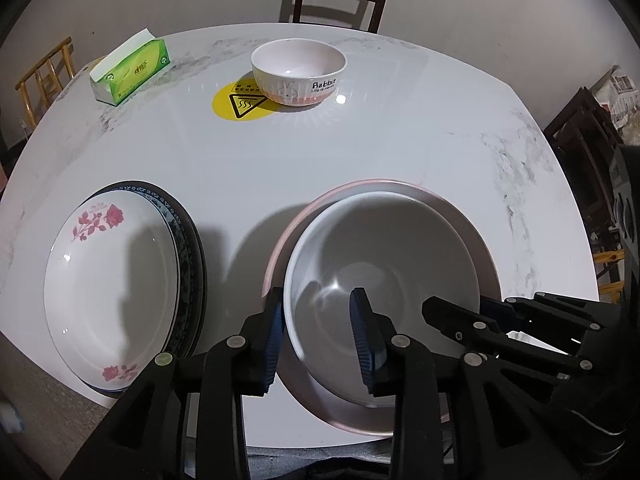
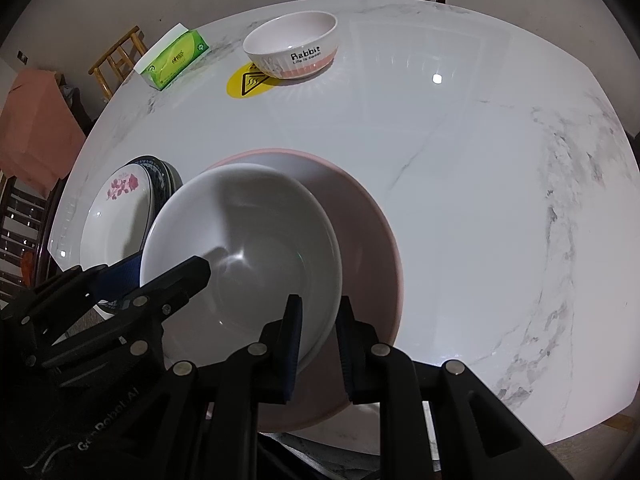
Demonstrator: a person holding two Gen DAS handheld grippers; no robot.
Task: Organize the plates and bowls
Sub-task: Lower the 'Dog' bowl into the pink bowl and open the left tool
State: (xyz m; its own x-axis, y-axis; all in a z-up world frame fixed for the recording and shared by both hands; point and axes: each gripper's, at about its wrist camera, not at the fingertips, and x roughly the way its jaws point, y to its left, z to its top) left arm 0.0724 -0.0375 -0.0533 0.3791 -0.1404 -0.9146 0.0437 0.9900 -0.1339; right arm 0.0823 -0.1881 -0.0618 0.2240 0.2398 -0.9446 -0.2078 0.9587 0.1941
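White bowl (image 1: 380, 280) sits nested in pink bowl (image 1: 400, 190) on tabletop (image 1: 320, 152). Left hand-held gripper (image 1: 320, 338) straddles its rim, pads clear. Right hand-held gripper (image 2: 318, 344) pinches opposite rim. Judgement: ease right off once seated; rabbit bowl (image 1: 298, 70) next.

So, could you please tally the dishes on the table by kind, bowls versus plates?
Bowls: 3 (Rabbit bowl, white bowl, pink bowl)
Plates: at least 2, stacked (rose plate, blue-rimmed plate)
Total: at least 5
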